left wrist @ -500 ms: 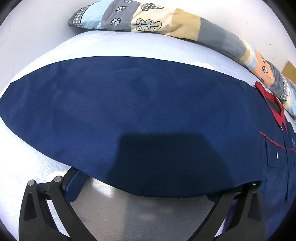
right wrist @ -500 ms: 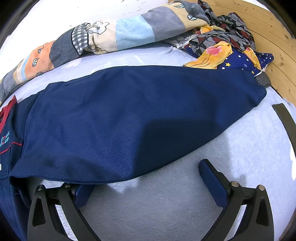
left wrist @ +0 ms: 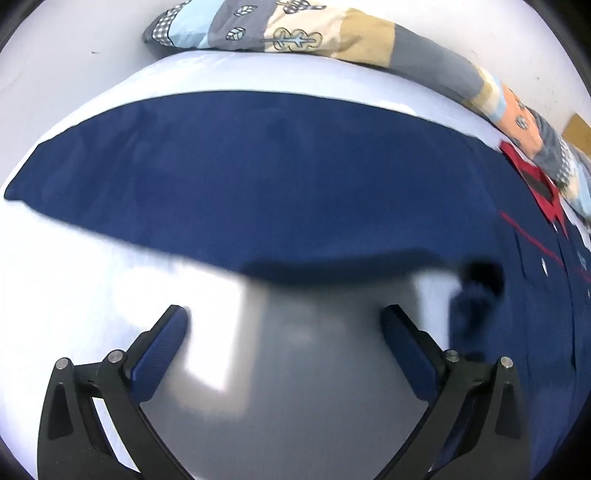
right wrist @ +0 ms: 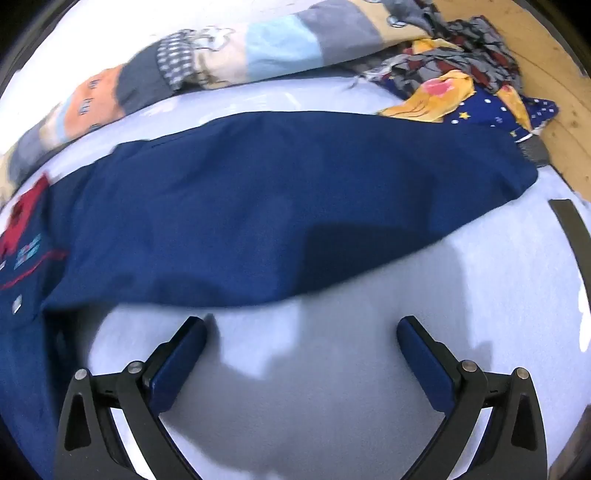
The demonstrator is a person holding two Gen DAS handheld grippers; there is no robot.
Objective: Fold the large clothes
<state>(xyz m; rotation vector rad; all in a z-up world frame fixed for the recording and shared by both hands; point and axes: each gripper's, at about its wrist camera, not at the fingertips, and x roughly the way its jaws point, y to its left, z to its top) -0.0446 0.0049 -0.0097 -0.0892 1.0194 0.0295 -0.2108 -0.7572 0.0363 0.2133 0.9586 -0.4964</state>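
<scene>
A large navy work shirt (left wrist: 280, 184) with a red collar (left wrist: 532, 177) lies spread flat on a white bed. The left wrist view looks across one sleeve, the right wrist view across the other sleeve (right wrist: 288, 206). My left gripper (left wrist: 286, 323) is open and empty, just short of the sleeve's near edge. My right gripper (right wrist: 303, 332) is open and empty, just short of the other sleeve's near edge. Neither gripper touches the cloth.
A patchwork quilt roll (left wrist: 332, 33) lies along the far side of the bed, also in the right wrist view (right wrist: 236, 55). A heap of patterned clothes (right wrist: 472, 77) sits at the far right by a wooden board (right wrist: 554, 92). A dark strap (right wrist: 569, 229) lies at right.
Both grippers have pulled back from the sleeves. Their fingers were under or at the cloth edge before and now stand clear of it over the white sheet.
</scene>
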